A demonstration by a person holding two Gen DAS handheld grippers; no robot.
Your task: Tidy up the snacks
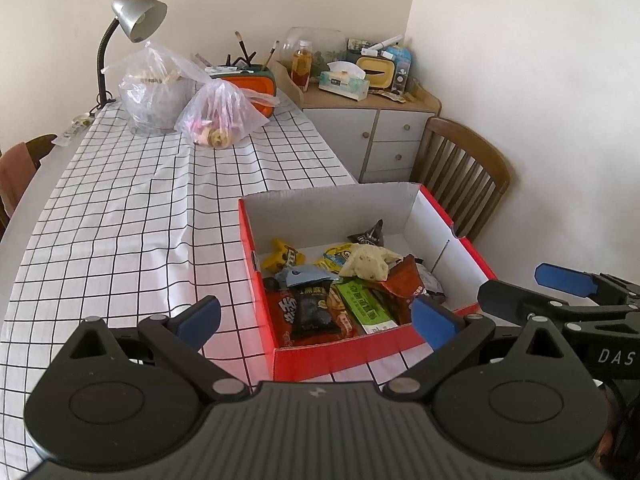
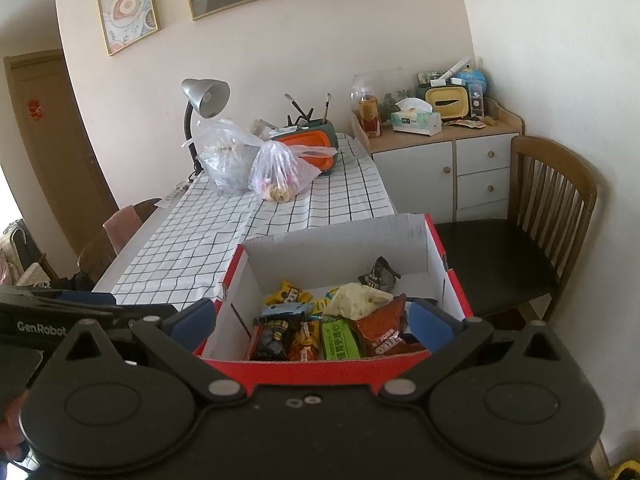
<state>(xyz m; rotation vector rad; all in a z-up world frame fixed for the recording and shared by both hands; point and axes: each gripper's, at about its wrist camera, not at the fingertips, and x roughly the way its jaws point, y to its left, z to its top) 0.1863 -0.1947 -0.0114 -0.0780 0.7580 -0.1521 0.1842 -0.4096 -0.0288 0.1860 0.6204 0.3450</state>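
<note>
Snacks (image 2: 340, 320) fill the red box (image 1: 340, 354) just ahead of both empty grippers, left (image 1: 316, 322) and right (image 2: 314, 326), fingers spread wide.

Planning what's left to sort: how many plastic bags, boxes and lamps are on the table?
Bags: 2
Box: 1
Lamp: 1
Total: 4
</note>
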